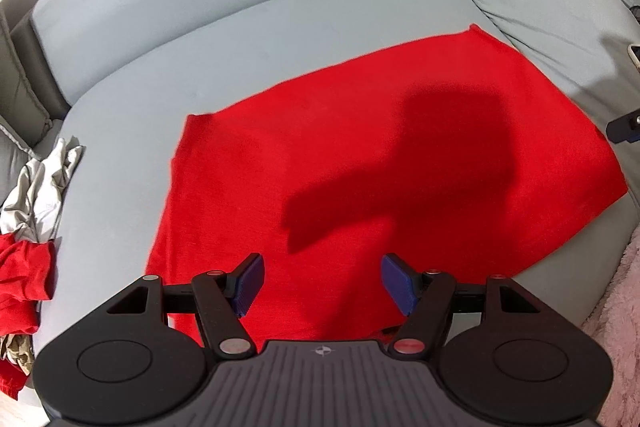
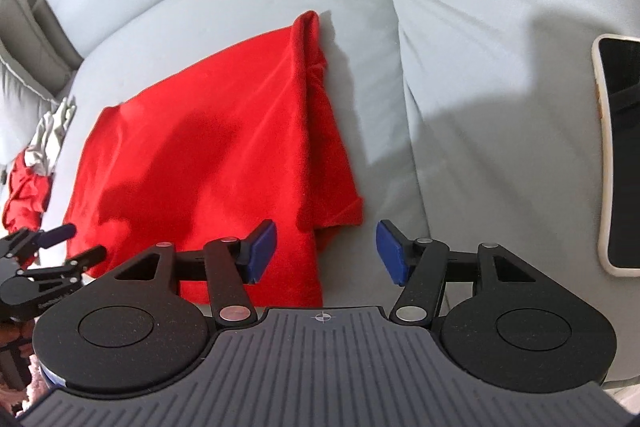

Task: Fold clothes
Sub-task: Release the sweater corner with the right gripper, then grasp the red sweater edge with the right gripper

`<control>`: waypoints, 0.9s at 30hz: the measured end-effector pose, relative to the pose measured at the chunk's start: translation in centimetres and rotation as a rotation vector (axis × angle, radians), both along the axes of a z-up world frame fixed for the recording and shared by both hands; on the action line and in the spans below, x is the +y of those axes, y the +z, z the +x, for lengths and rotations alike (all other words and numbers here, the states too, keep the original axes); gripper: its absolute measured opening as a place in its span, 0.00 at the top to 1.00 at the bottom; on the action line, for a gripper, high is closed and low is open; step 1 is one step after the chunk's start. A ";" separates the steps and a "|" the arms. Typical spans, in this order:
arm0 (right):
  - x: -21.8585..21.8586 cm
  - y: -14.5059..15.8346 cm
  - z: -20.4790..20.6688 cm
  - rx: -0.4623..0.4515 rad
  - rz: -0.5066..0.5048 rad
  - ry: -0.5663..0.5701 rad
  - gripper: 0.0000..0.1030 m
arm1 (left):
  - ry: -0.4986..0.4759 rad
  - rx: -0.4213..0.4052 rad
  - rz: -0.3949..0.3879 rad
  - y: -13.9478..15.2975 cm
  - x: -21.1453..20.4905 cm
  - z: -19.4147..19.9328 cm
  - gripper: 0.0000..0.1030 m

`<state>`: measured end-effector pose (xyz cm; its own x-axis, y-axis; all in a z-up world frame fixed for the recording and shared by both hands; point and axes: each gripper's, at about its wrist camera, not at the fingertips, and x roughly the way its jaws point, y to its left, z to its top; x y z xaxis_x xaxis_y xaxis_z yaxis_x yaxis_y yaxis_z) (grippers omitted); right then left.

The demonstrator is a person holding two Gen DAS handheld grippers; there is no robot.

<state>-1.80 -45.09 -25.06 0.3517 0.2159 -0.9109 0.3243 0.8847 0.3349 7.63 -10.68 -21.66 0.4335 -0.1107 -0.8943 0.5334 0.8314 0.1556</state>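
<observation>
both grippers, left [image 1: 322, 283] and right [image 2: 326, 251], angled steeply down, jaws apart, empty, over red shirt [image 1: 360, 155]

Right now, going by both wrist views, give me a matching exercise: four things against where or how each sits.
Things:
1. red shirt
2. phone
3. clothes pile
4. right gripper

States:
A. bunched at the sofa's left edge
B. spread flat on the seat cushion
C. open, nothing between the pads
D. lying screen up, right of the shirt

Pairs: 1-B, 2-D, 3-A, 4-C
</observation>
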 end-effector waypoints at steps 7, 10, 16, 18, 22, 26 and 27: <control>-1.8 -0.2 -1.1 -0.081 0.109 -0.132 0.18 | 0.035 -0.026 -0.006 2.0 2.0 -0.2 0.31; -2.7 -2.1 -1.6 -0.087 0.190 -0.241 0.18 | 0.071 -0.004 -0.015 2.1 2.9 -0.1 0.31; -1.1 -5.3 -0.9 -0.072 0.195 -0.248 0.18 | 0.185 0.054 -0.044 1.7 4.5 0.5 0.31; 0.1 -5.2 -0.4 -0.082 0.107 -0.209 0.18 | 0.189 0.038 -0.035 1.8 4.6 0.8 0.32; 2.3 -4.6 0.9 -0.059 -0.013 -0.108 0.17 | 0.153 0.017 -0.076 2.1 4.4 1.3 0.36; 3.3 -4.1 1.1 -0.062 -0.044 -0.038 0.18 | 0.086 0.005 -0.164 2.7 3.6 1.5 0.35; 3.4 -4.0 1.1 -0.061 -0.048 -0.027 0.18 | 0.076 0.004 -0.179 2.8 3.3 1.6 0.35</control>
